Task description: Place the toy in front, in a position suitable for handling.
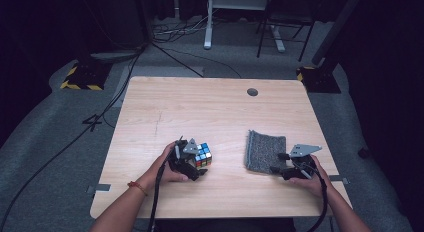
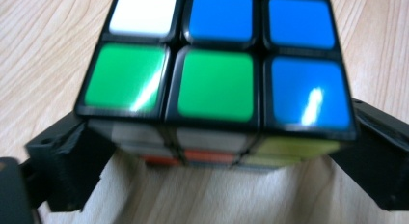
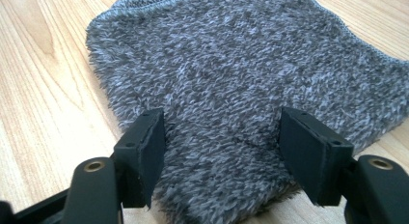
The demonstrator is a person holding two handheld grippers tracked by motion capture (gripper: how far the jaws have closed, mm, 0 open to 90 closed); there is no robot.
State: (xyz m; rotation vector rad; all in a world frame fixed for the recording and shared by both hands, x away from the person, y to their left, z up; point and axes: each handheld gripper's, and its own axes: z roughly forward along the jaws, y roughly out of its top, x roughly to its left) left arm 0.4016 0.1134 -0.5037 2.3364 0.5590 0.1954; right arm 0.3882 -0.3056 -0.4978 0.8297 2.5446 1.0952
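While my left gripper (image 1: 196,164) has the puzzle cube (image 1: 202,155) squeezed between its jaws, the right gripper (image 1: 279,162) sits with its jaws spread wide over the near edge of the grey cloth (image 1: 265,151), not pinching anything yet. From the left gripper view the cube (image 2: 217,74) sits right at the jaw tips, 2 rows of stickers facing the camera (white, blue, green), and the black jaws press against both of its sides. It sits low on the wooden table (image 1: 210,107), left of centre near my side; I can't tell if it's actually lifted.

What matters next, I think, is the cloth. From the right gripper view the cloth (image 3: 241,74) runs straight ahead of the jaws, with both pads (image 3: 147,151) over the fuzzy pile and its near hem just under them. It's a roughly square patch, stitched edge on the far side, lying flat and well apart from the cube. The right hand is clearly the nearer 1.

Room-wise, lots of bare table beyond and between the 2 things, but the cloth is near the right edge and the front edge is close behind both hands.
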